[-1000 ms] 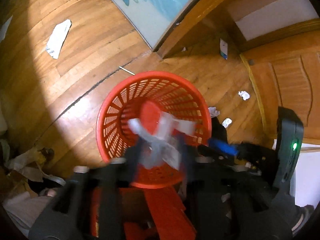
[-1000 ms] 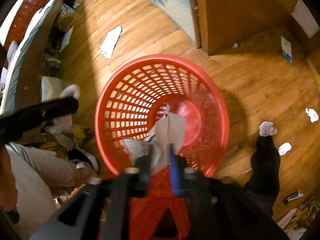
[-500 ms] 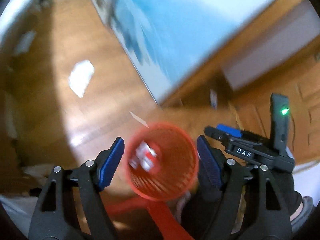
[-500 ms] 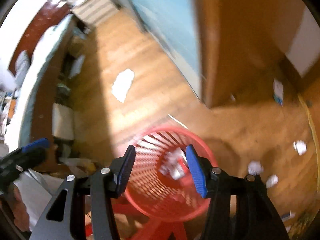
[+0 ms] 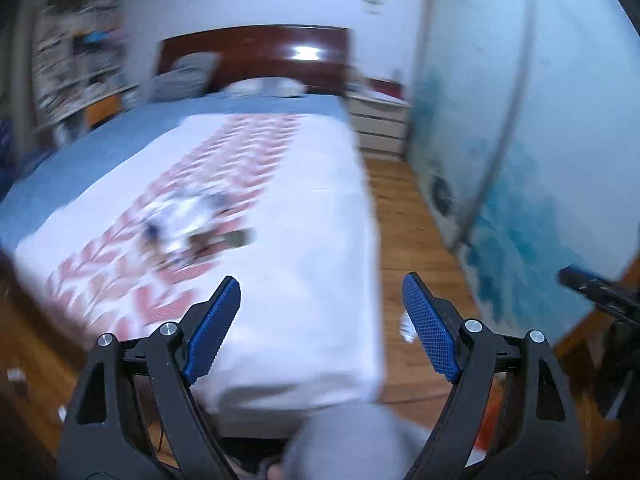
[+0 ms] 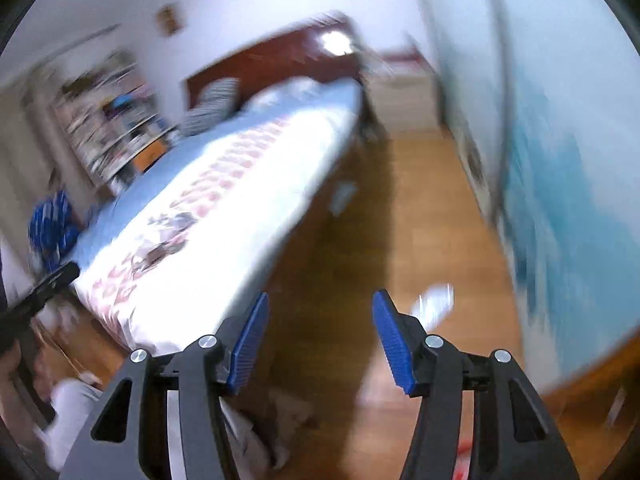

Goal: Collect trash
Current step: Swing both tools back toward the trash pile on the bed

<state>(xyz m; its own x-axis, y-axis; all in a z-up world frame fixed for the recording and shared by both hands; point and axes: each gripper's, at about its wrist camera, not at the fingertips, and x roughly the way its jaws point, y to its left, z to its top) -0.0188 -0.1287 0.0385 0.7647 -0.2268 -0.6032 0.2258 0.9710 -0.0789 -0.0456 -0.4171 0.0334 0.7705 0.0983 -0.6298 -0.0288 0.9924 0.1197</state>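
Trash for this task shows only as one white scrap (image 6: 434,305) on the wooden floor (image 6: 348,240), beside the bed (image 5: 224,184) and near the blue-patterned wall panel (image 5: 532,160); both views are smeared. Largest is the bed, its white-and-red cover bearing a blurred cluster of small items (image 5: 188,232). The left gripper (image 5: 320,316) and right gripper (image 6: 318,338) hang with jaws apart, empty. Blur could spoil aim, so a hurried reach may miss or push the scrap away.
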